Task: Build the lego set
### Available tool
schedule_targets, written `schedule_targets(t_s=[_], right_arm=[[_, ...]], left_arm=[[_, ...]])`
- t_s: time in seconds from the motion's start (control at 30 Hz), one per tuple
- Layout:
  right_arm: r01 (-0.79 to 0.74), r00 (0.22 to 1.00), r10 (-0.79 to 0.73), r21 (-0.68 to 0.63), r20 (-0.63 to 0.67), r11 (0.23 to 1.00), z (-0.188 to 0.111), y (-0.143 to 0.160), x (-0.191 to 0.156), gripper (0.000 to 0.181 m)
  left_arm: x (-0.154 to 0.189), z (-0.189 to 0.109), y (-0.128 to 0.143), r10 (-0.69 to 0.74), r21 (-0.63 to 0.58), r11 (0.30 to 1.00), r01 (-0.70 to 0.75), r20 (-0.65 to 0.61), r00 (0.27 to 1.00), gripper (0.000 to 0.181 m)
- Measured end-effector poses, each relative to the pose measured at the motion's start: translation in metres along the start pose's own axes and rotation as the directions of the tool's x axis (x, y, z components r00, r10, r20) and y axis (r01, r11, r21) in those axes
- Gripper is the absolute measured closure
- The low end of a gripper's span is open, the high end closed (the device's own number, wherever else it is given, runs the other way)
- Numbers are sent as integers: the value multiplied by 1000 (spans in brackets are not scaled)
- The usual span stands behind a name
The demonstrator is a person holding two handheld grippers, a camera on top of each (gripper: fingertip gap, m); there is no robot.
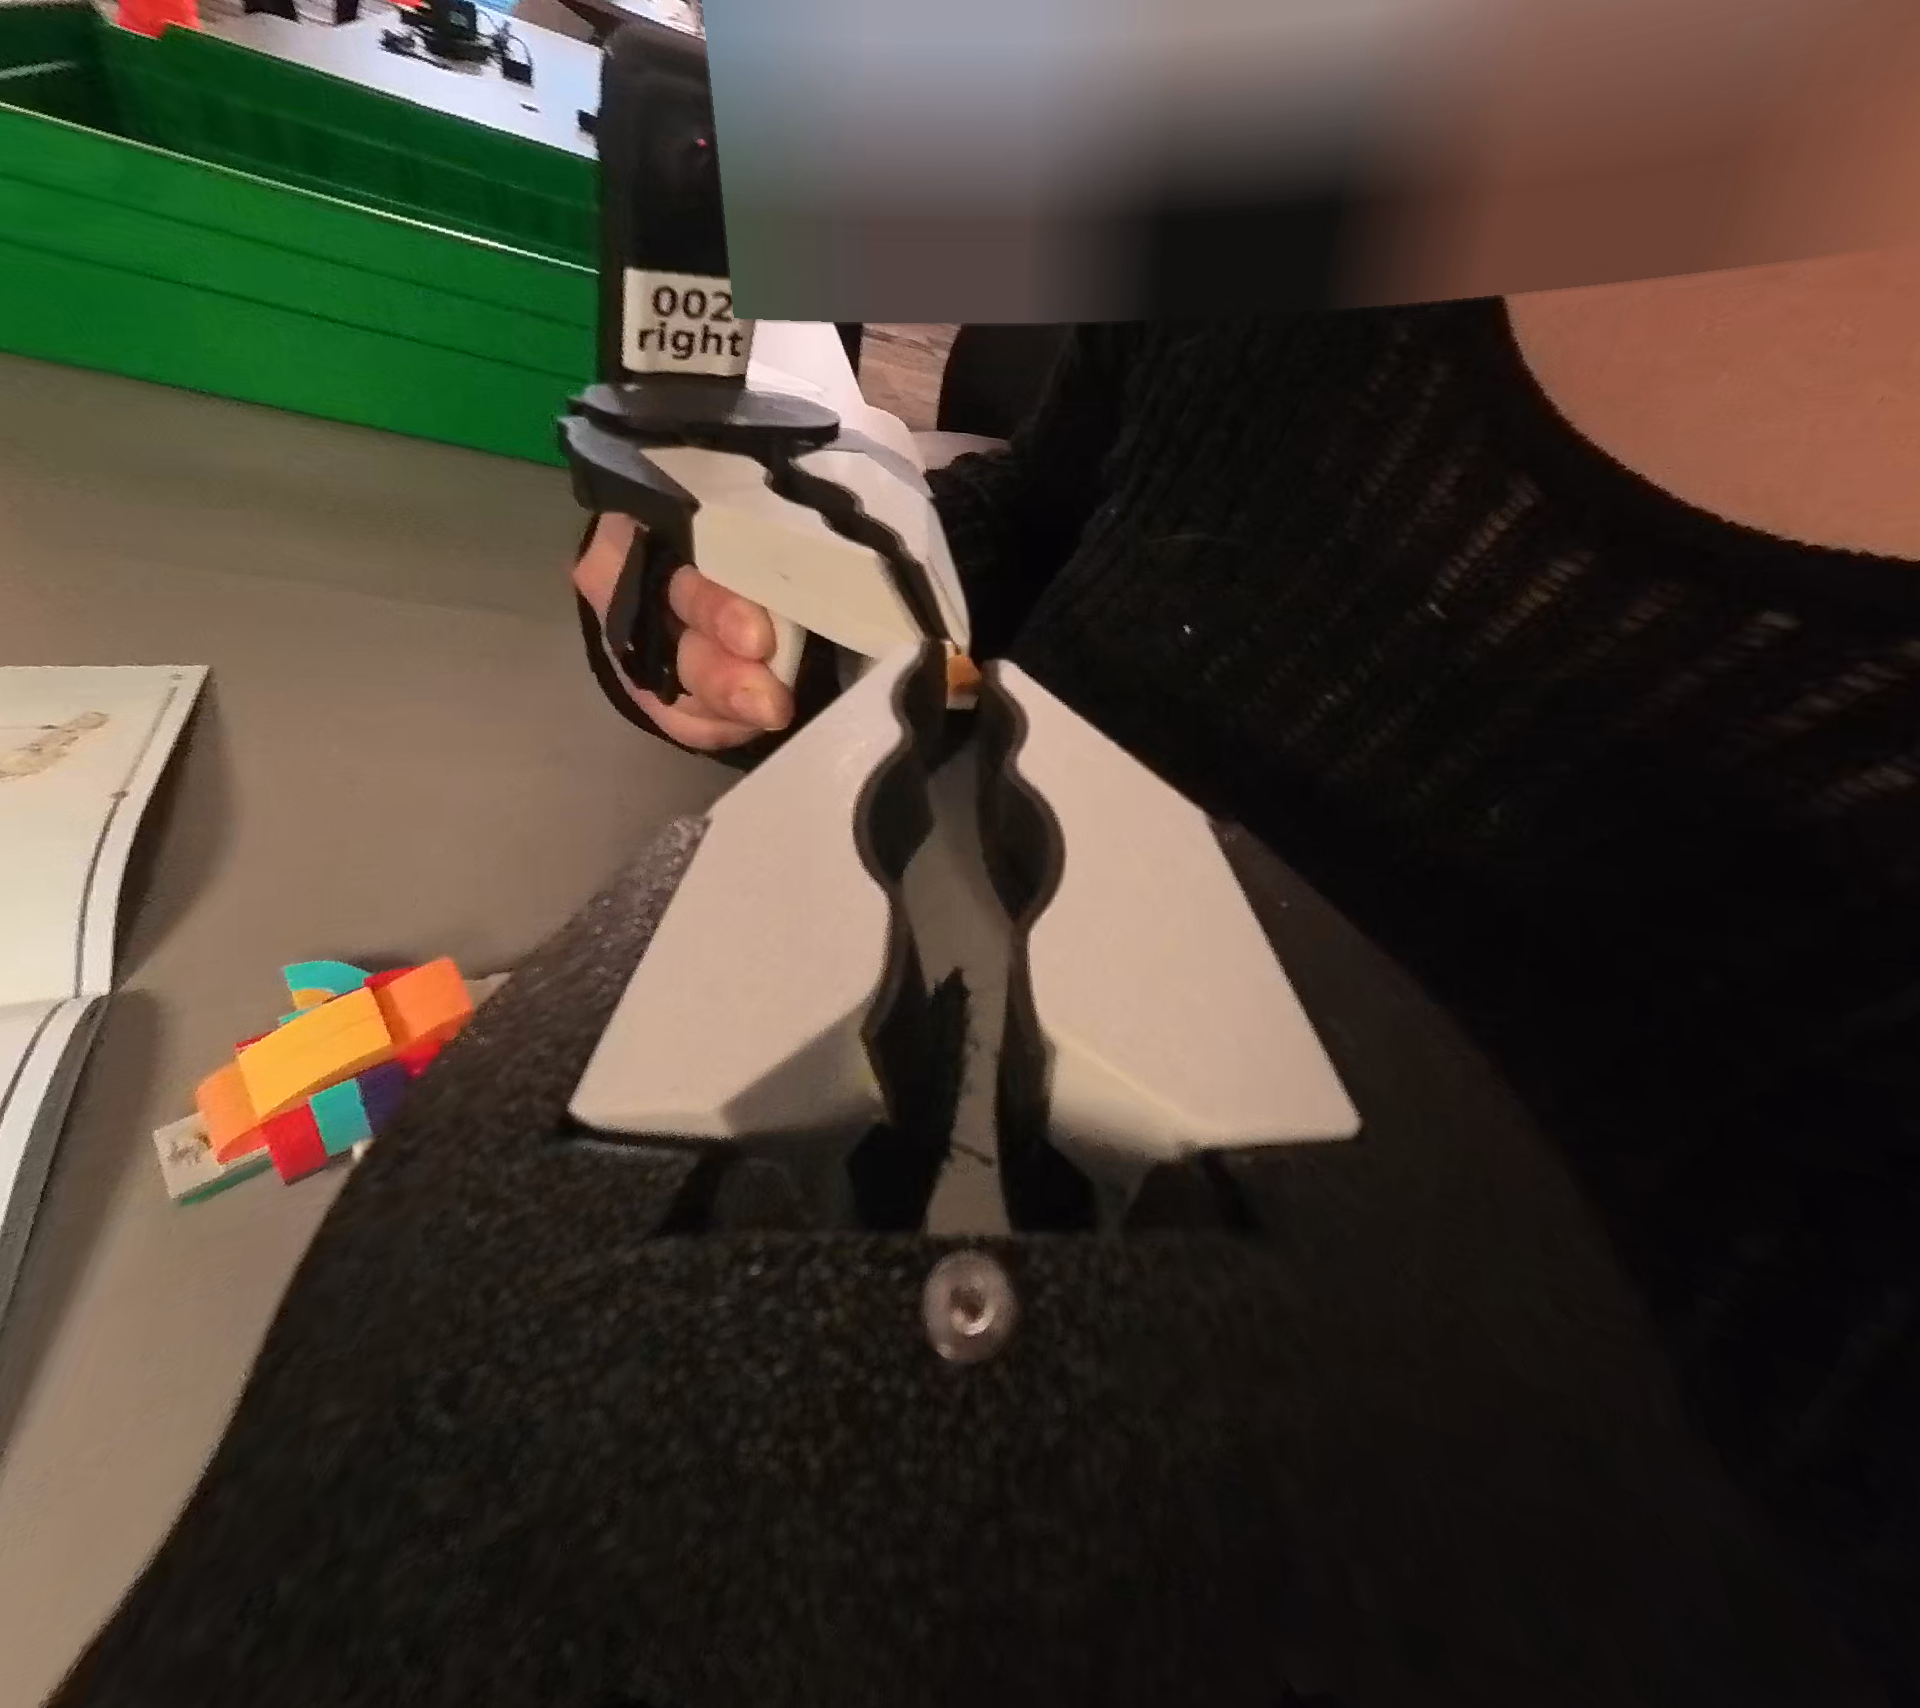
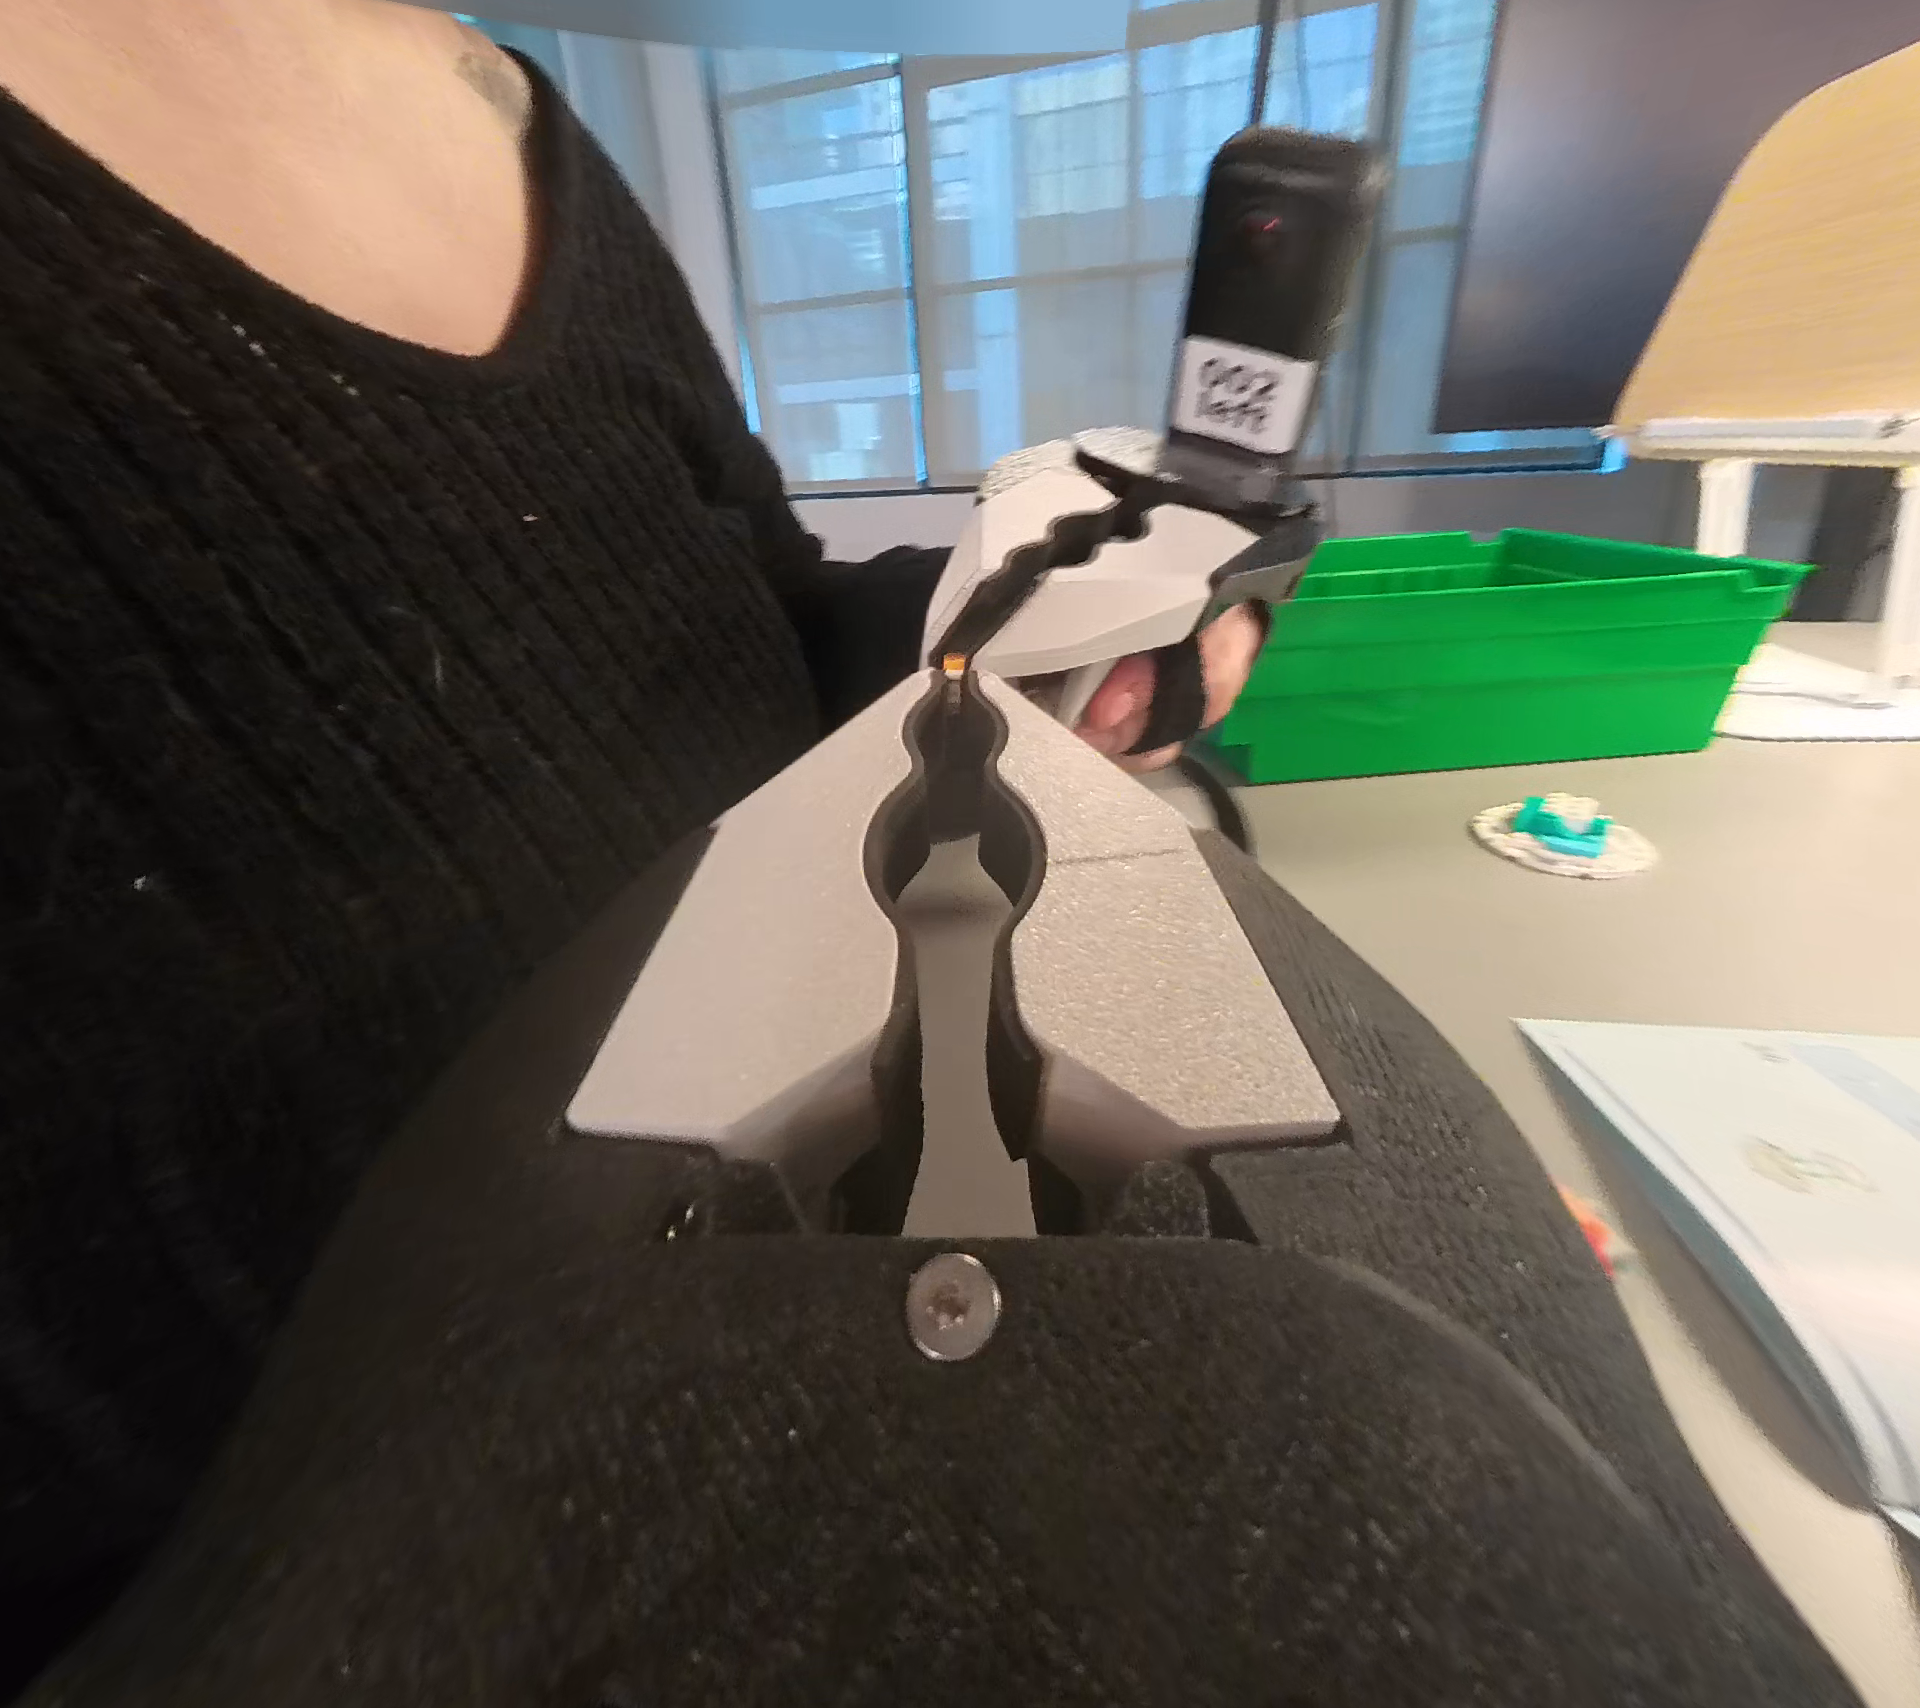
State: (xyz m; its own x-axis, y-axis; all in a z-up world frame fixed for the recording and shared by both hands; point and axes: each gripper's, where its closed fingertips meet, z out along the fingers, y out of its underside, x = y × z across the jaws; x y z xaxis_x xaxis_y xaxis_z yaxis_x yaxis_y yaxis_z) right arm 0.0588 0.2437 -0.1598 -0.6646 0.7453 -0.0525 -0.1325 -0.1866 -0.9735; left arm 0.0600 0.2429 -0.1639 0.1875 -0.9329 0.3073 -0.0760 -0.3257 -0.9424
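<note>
My left gripper point(image 1: 951, 687) and my right gripper point(image 2: 951, 690) meet tip to tip in the air, close to the person's black sweater point(image 1: 1455, 723). A tiny orange and white Lego piece point(image 1: 962, 682) sits pinched where the tips meet; it also shows in the right wrist view point(image 2: 954, 669). Both pairs of jaws are closed to a narrow gap on it. Which gripper bears it I cannot tell. A built part of curved orange, yellow, teal and red bricks point(image 1: 332, 1066) lies on the grey table point(image 1: 364, 619). A round white part with teal bricks point(image 2: 1558, 832) lies on the table farther off.
An open instruction booklet point(image 1: 73, 827) lies at the table's left; it also shows in the right wrist view point(image 2: 1725, 1170). Stacked green bins point(image 1: 291, 235) stand at the back of the table, also in the right wrist view point(image 2: 1507, 650). The person's hands grip both handles.
</note>
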Motion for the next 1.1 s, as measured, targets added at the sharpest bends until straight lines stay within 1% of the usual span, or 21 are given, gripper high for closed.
schedule_targets(t_s=[0.1, 0.27, 0.4, 0.43, 0.47, 0.5, 0.53, 0.57, 0.6, 0.7, 0.8, 0.83, 0.9, 0.93, 0.97, 1.0, 1.07, 1.1], right_arm=[[-14, 1000, 14, -8, 28, 1000, 2, 2, -4, 181], [-19, 999, 20, -14, 46, 1000, 3, 3, -7, 181], [-13, 1000, 13, -9, 20, 1000, 1, 2, -3, 181], [-3, 1000, 3, -6, -7, 1000, 0, 1, 1, 181], [9, 1000, -9, -6, -25, 1000, -2, 0, 4, 181], [16, 999, -16, -4, -39, 1000, -3, -1, 6, 181], [23, 998, -23, -3, -54, 1000, -4, -2, 8, 181], [28, 998, -29, -7, -62, 1000, -5, -2, 9, 181], [31, 997, -32, -15, -67, 999, -6, -1, 10, 181], [30, 997, -32, -34, -69, 999, -5, 3, 11, 181], [46, 994, -54, -81, -94, 996, -4, 10, 16, 181], [58, 988, -73, -112, -136, 992, -6, 13, 22, 181], [83, 949, -122, -145, -289, 986, -17, 13, 48, 181], [91, 911, -132, -121, -390, 988, -27, 7, 64, 181], [85, 876, -110, -74, -470, 994, -39, 0, 77, 181], [60, 857, -61, -18, -511, 998, -49, -6, 85, 181], [-2, 832, 63, 111, -551, 994, -67, -14, 98, 181], [-45, 834, 132, 172, -535, 984, -72, -16, 101, 181]], left_arm=[[6, 1, 3, 8, -33, 999, -9, -51, 999, 178], [9, 1, 4, 29, -67, 997, -36, -97, 995, 177], [5, 4, 1, 17, -54, 998, -22, -95, 995, 177], [1, 4, -1, 14, -39, 999, -16, -63, 998, 177], [-5, 2, -2, 20, -34, 999, -21, -18, 1000, 172], [-12, 1, 0, 29, -47, 999, -27, 47, 998, 154], [-17, -1, 5, 51, -82, 996, -43, 107, 993, 145], [-22, -2, 9, 84, -114, 991, -66, 167, 982, 141], [-21, -1, 11, 121, -130, 987, -96, 199, 973, 141], [-16, 0, 12, 191, -126, 979, -160, 287, 939, 146], [-18, -10, 17, 198, -111, 980, -166, 430, 881, 148], [-19, -16, 18, 193, -93, 981, -168, 484, 853, 150], [-21, -31, 22, 163, -51, 985, -165, 584, 795, 153], [-24, -41, 24, 145, -30, 986, -164, 639, 755, 153], [-26, -52, 27, 126, -12, 986, -164, 696, 707, 153], [-28, -64, 30, 110, -2, 987, -164, 747, 655, 153], [-26, -86, 33, 78, 27, 984, -175, 819, 568, 156], [-24, -93, 32, 56, 54, 982, -183, 837, 545, 156]])
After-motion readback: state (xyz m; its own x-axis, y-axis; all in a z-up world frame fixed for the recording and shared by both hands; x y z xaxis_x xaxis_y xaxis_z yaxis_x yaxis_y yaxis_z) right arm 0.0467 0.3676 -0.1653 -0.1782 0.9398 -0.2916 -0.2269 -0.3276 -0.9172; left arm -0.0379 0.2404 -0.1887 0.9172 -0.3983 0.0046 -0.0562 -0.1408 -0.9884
